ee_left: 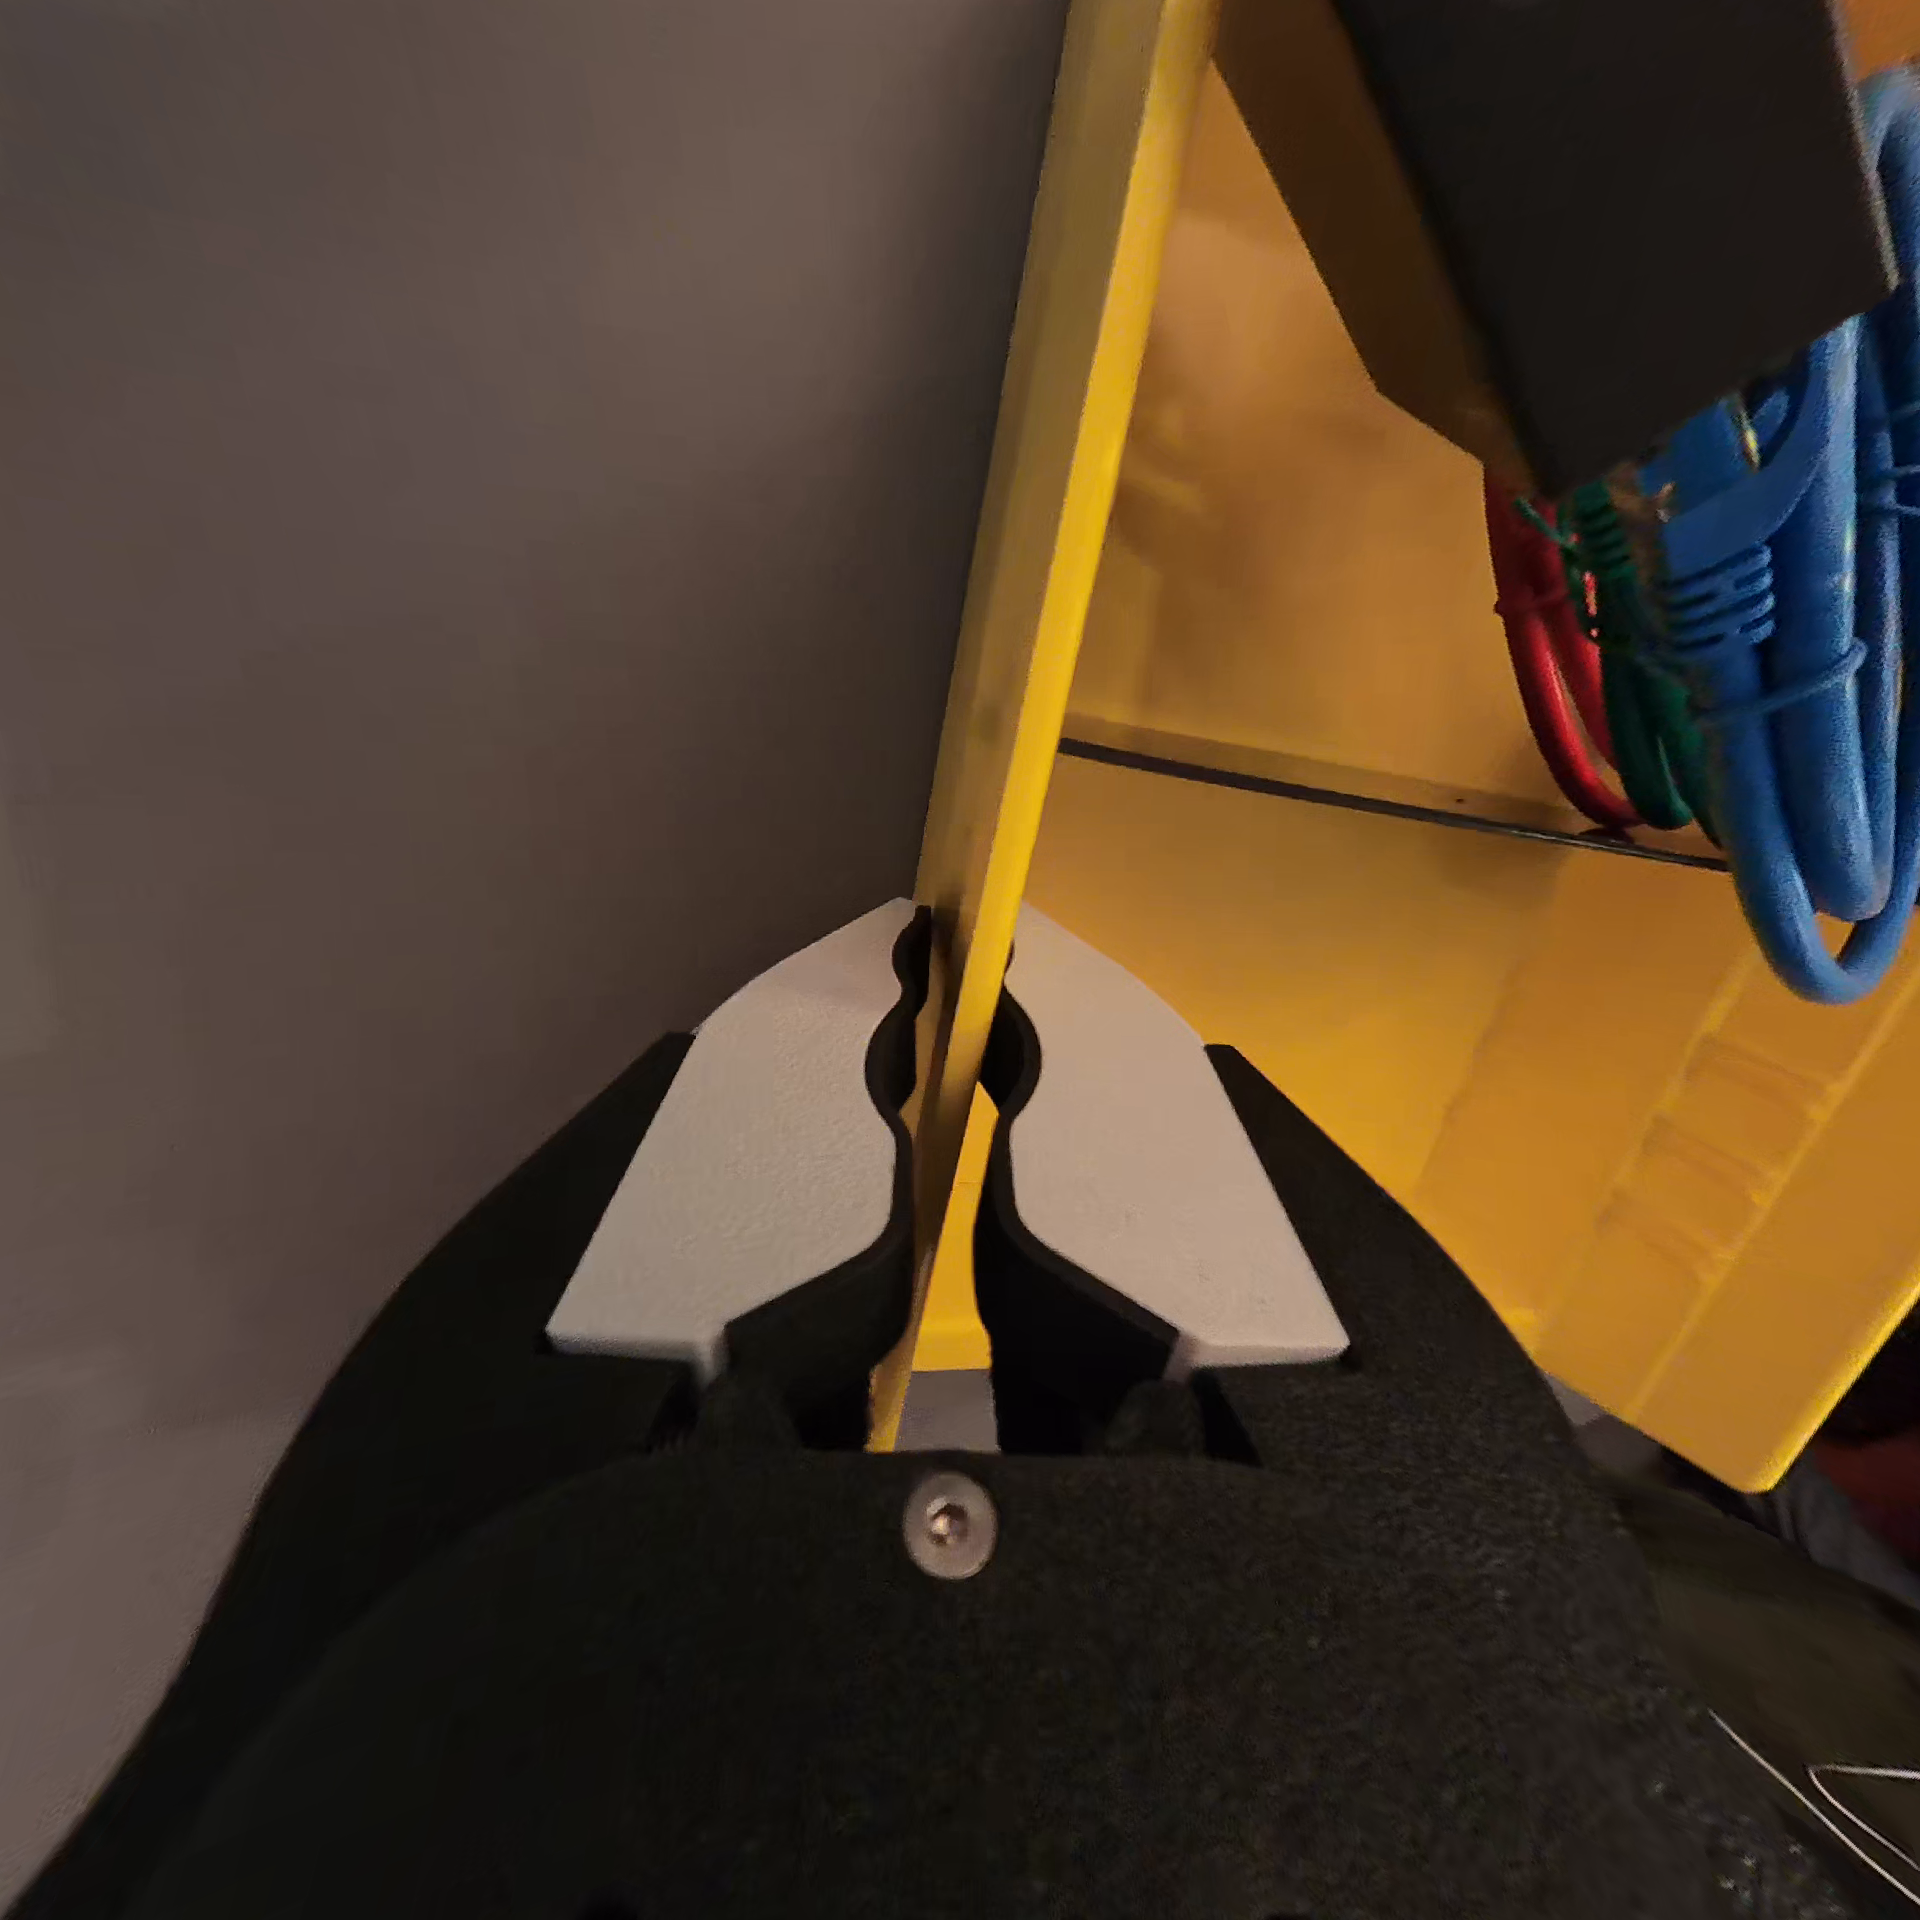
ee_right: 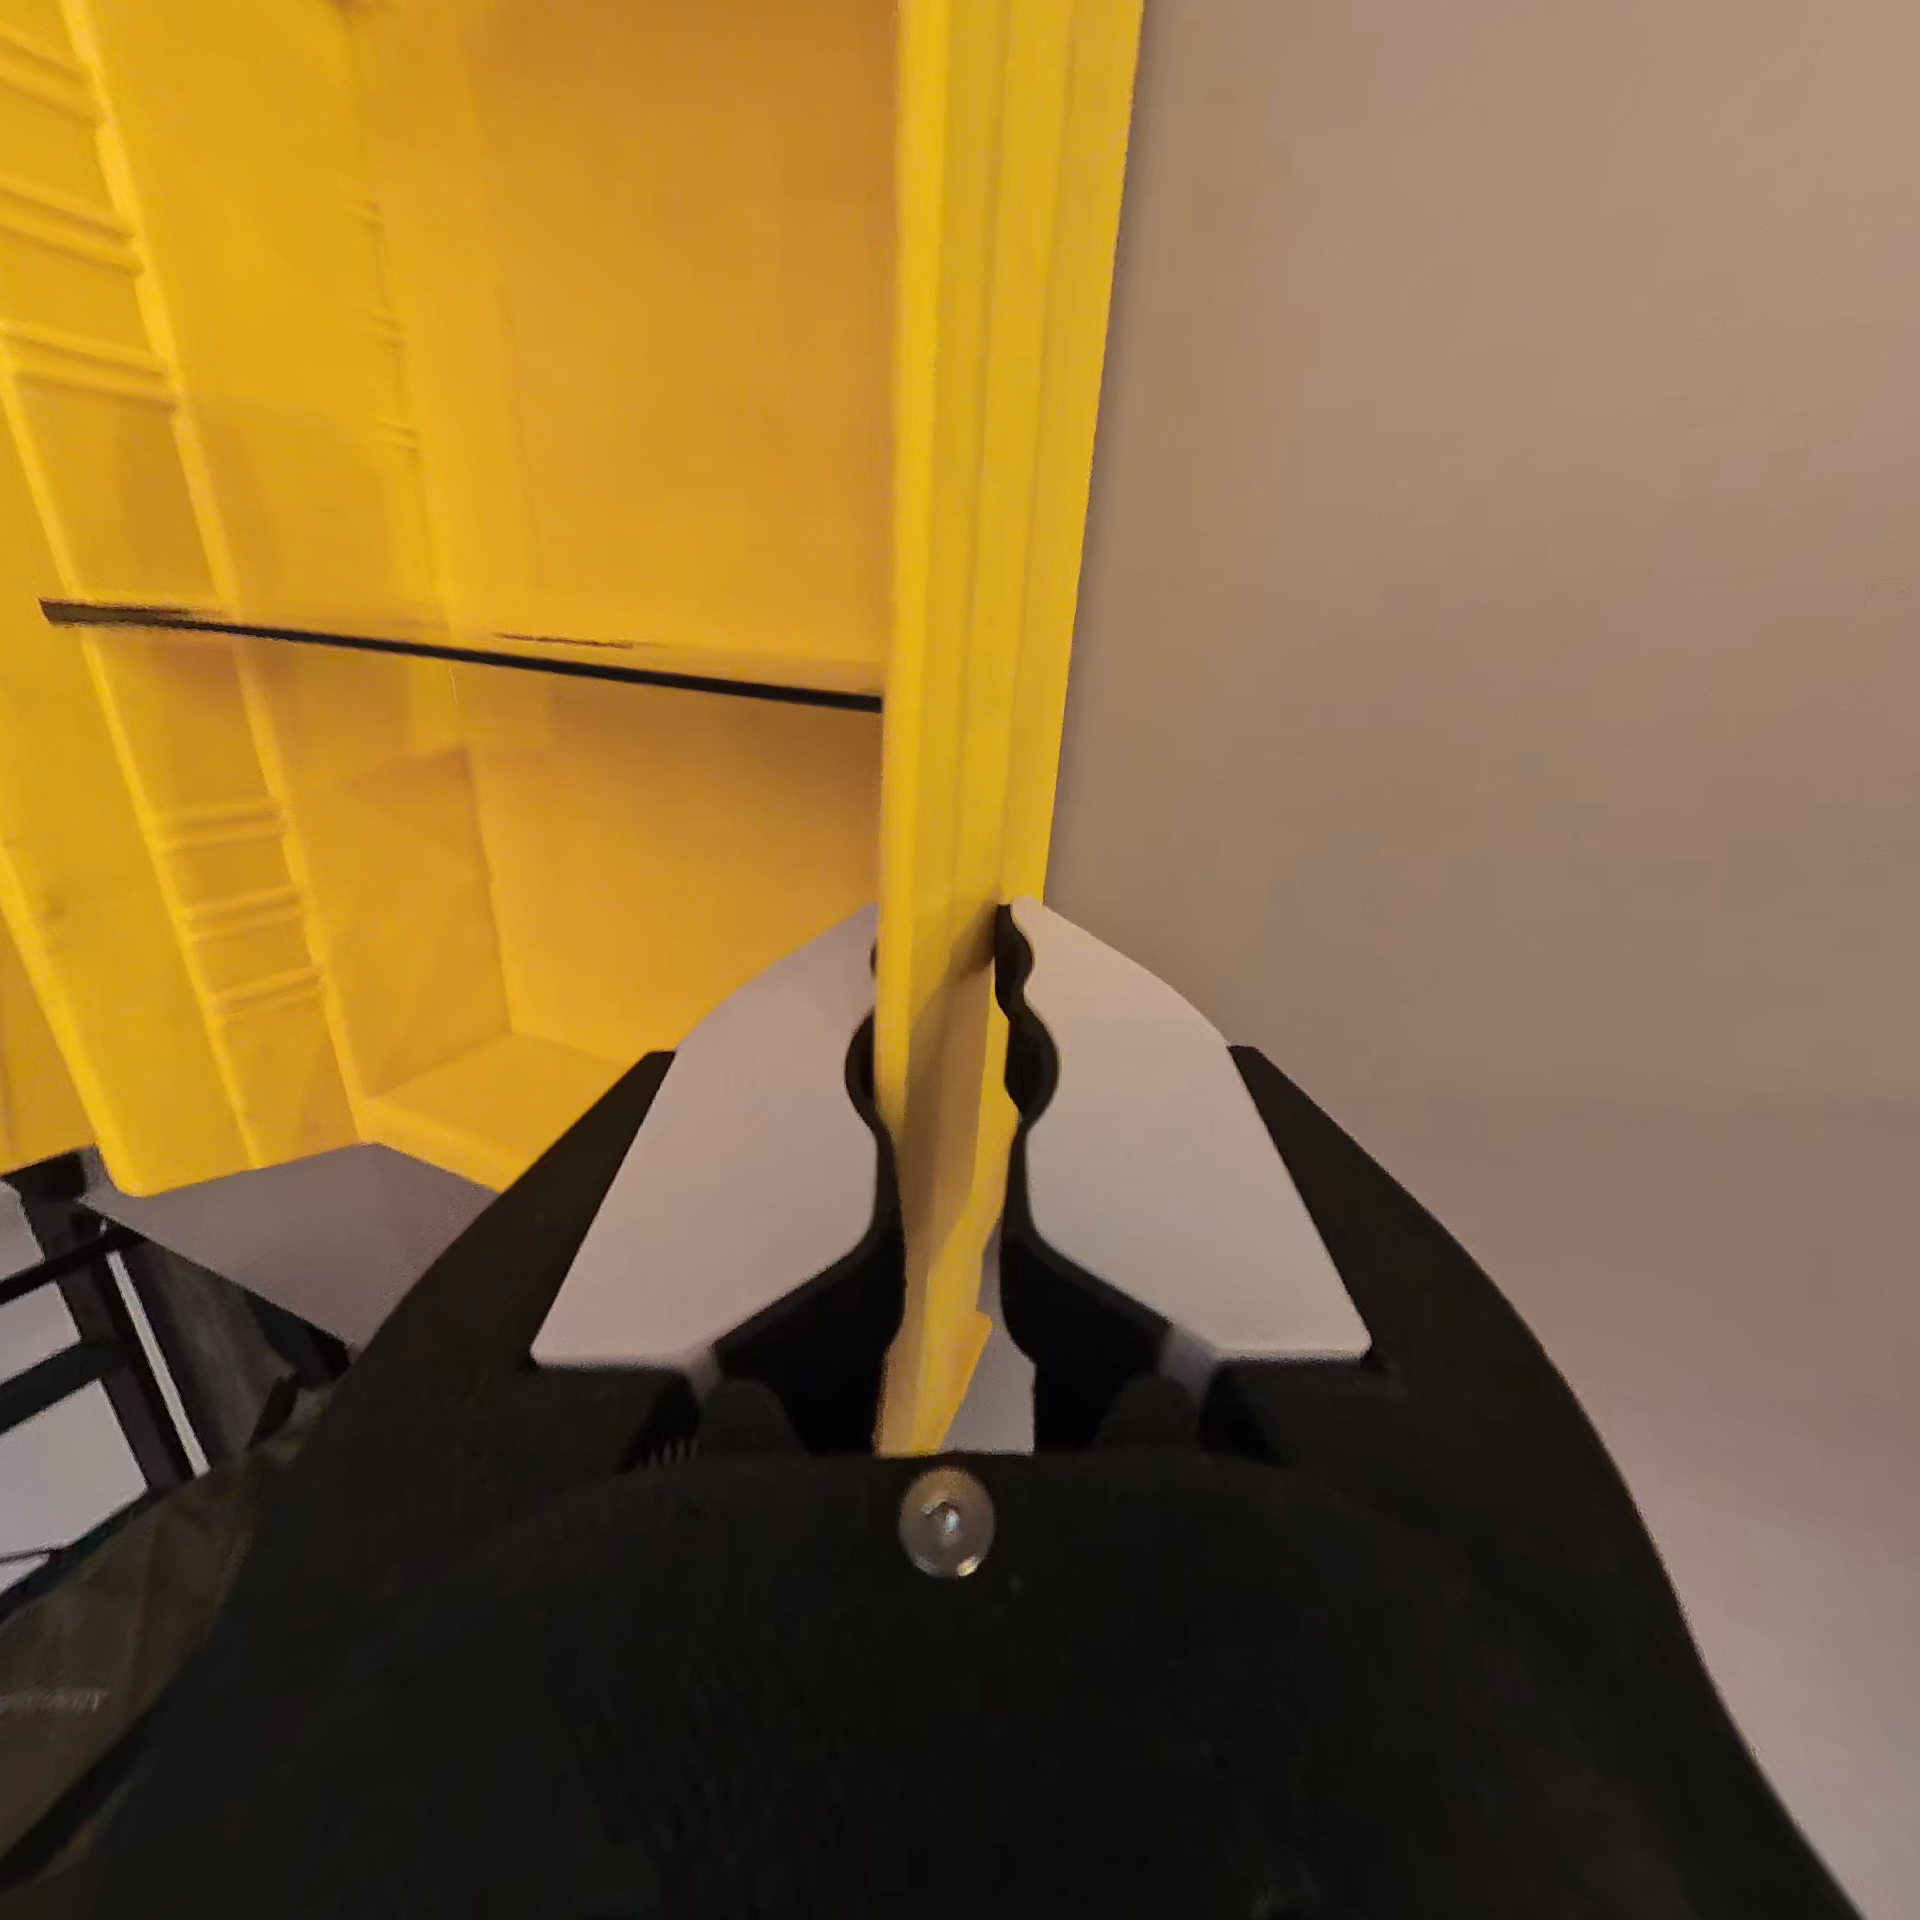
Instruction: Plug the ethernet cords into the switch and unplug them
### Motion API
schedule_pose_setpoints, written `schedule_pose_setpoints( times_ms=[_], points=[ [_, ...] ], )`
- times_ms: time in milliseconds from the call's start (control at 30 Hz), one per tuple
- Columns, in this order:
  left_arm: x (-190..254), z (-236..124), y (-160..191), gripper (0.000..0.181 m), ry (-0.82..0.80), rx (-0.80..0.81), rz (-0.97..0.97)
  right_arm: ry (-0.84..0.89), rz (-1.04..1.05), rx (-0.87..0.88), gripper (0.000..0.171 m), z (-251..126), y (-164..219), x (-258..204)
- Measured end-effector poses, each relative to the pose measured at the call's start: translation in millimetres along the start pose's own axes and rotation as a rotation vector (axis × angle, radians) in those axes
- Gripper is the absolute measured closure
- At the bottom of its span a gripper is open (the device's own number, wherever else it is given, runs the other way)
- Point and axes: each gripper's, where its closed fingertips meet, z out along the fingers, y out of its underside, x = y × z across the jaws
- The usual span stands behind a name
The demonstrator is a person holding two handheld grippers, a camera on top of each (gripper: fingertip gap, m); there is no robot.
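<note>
Left gripper (ee_left: pixel 956 935) clamped on thin rim of yellow bin (ee_left: pixel 1299 987); right gripper (ee_right: pixel 940 925) clamped on the opposite rim, thicker. Plastic looks rigid, light, rims good holds. Ahead-right of left gripper: dark switch (ee_left: pixel 1621 208), ethernet cords (ee_left: pixel 1766 665) dangling, flexible; grab at boots. Open room outside both rims.

1. I see the yellow bin (ee_left: pixel 1299 987) carrying everything, its wall running up the frame's middle.
2. Upper right, the dark switch (ee_left: pixel 1621 208) sits inside.
3. Blue, green and red ethernet cords (ee_left: pixel 1787 727) loop beneath it.
</note>
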Motion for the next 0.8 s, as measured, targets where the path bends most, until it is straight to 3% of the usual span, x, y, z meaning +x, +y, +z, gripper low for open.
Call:
schedule_pose_setpoints(
  times_ms=[333,800],
  points=[
    [-97,-29,44,0.175,-0.03,0.051,-0.179,-0.01,-0.079,-0.117,0.156,23,-8,-45],
    [-190,-59,93,0.175,-0.068,0.121,-0.407,0.022,-0.049,-0.089,0.16,21,-14,-34]
  ],
)
